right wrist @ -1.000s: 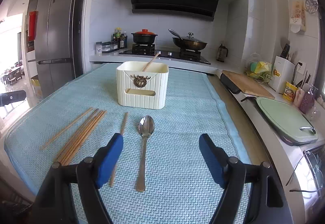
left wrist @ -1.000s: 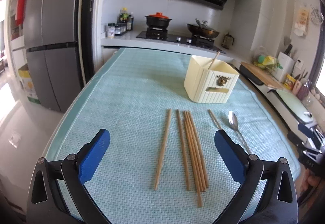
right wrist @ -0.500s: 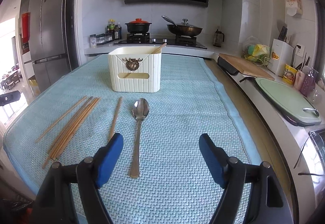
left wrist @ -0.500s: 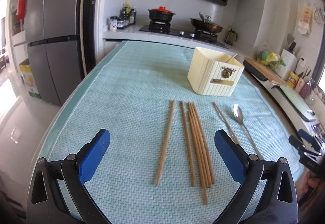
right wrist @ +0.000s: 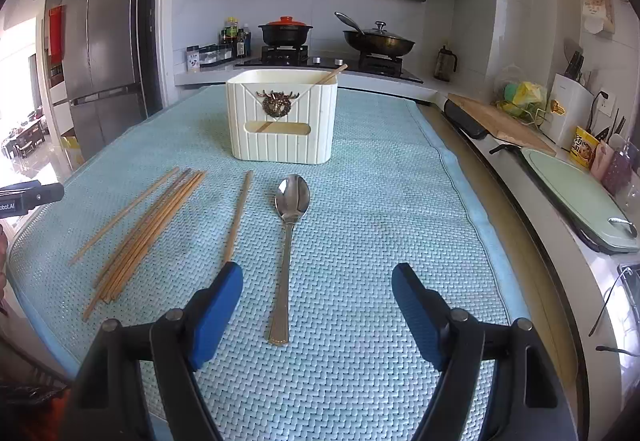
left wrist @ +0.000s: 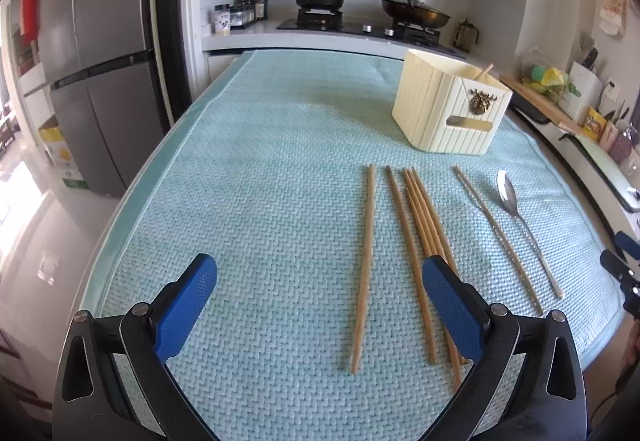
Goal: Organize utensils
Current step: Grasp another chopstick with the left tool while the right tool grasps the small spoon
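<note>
Here, left hand-held gripper (left wrist: 320, 289) spread wide, empty, low over loose chopsticks (left wrist: 424, 225) on the surface (left wrist: 260, 169). Right hand-held gripper (right wrist: 317, 287) likewise spread, empty, straddling the handle of a spoon (right wrist: 288, 241). Beyond, cream holder (right wrist: 282, 121) upright, one chopstick inside.

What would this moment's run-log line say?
left gripper: open, empty, above chopsticks | right gripper: open, empty, above spoon | utensil holder: one chopstick inside | mat: utensils loose
</note>
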A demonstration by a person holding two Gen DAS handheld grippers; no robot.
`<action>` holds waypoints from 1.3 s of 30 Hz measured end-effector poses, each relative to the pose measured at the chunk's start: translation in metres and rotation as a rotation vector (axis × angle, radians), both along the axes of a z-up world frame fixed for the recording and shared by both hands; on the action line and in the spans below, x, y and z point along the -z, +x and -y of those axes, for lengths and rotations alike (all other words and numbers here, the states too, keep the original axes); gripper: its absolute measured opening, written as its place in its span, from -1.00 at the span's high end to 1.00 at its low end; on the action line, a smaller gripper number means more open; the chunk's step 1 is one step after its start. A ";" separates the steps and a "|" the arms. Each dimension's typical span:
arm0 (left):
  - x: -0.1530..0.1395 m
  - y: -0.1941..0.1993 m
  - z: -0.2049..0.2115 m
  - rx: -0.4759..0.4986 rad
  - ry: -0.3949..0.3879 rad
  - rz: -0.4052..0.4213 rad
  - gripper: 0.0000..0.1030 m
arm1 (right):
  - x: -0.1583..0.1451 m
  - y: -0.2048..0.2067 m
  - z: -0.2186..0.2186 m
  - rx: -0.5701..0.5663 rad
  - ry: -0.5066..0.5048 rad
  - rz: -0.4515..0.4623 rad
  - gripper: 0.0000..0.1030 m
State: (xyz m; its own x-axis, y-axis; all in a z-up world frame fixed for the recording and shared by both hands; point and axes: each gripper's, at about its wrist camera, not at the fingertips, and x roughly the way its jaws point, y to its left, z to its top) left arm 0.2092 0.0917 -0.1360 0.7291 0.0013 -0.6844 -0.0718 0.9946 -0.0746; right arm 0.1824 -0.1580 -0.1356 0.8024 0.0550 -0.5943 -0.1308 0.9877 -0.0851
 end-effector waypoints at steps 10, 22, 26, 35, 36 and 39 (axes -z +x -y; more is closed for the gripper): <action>0.007 0.018 0.007 0.057 0.021 -0.030 -0.99 | 0.010 0.017 0.003 0.005 0.039 -0.063 -0.53; 0.018 0.063 0.014 0.152 0.045 -0.109 -0.98 | 0.017 0.023 0.006 0.001 0.080 -0.113 -0.53; 0.028 0.085 0.021 0.173 0.066 -0.140 -0.98 | 0.015 0.029 0.003 -0.016 0.085 -0.118 -0.53; 0.047 0.123 0.032 0.198 0.154 -0.198 -0.96 | 0.026 0.089 -0.007 -0.058 0.108 -0.204 -0.53; 0.049 0.126 0.032 0.196 0.152 -0.205 -0.95 | 0.028 0.097 -0.008 -0.055 0.112 -0.216 -0.53; 0.055 0.135 0.032 0.197 0.142 -0.230 -0.83 | 0.036 0.123 -0.012 -0.052 0.104 -0.264 -0.53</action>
State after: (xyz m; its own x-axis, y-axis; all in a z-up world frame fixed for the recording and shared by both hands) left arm 0.3440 0.0601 -0.1914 0.5514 -0.0167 -0.8341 0.1236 0.9904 0.0619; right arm 0.3054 -0.1462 -0.1720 0.6153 0.1639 -0.7710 -0.1860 0.9807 0.0601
